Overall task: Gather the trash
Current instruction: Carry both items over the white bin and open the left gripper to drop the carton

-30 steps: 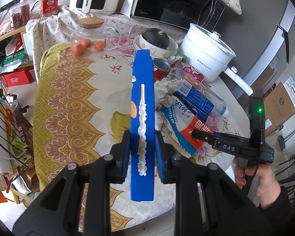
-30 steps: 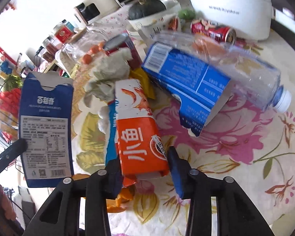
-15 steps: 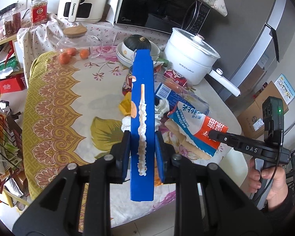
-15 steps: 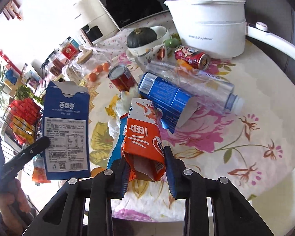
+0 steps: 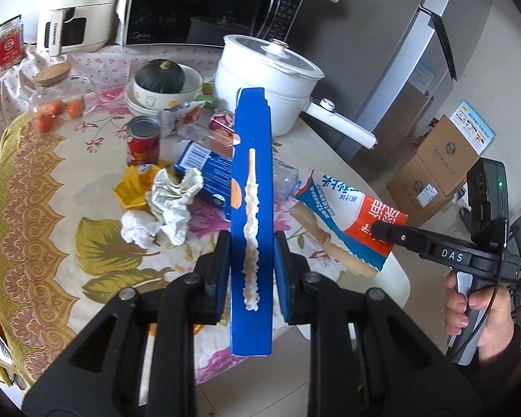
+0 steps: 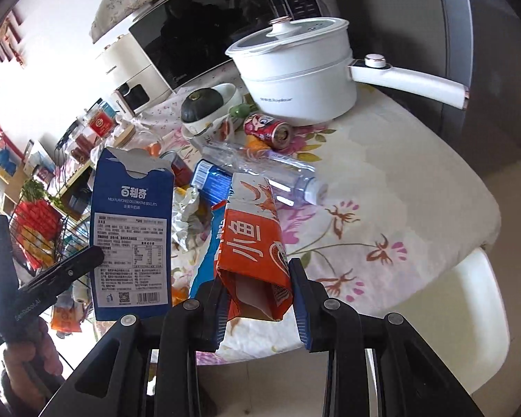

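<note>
My left gripper (image 5: 251, 272) is shut on a flat blue biscuit box (image 5: 251, 187), held edge-on above the table's front edge; the box also shows in the right wrist view (image 6: 132, 232). My right gripper (image 6: 257, 295) is shut on an orange and blue snack bag (image 6: 251, 243), lifted off the table; the bag also shows in the left wrist view (image 5: 350, 222). Still on the table lie crumpled tissues (image 5: 172, 201), a yellow wrapper (image 5: 133, 191), a clear plastic bottle with a blue label (image 6: 260, 170), an upright red can (image 5: 143, 139) and a lying red can (image 6: 269, 132).
A white electric pot (image 5: 271, 80) with a long handle, a bowl holding a dark squash (image 5: 161, 78) and a glass jar with oranges (image 5: 60, 100) stand at the back. A microwave (image 5: 205, 3) is behind. Cardboard boxes (image 5: 434, 170) sit on the floor at right.
Both grippers have pulled back and up from the table with their items. The snack bag has left the tablecloth and hangs in the right gripper.
</note>
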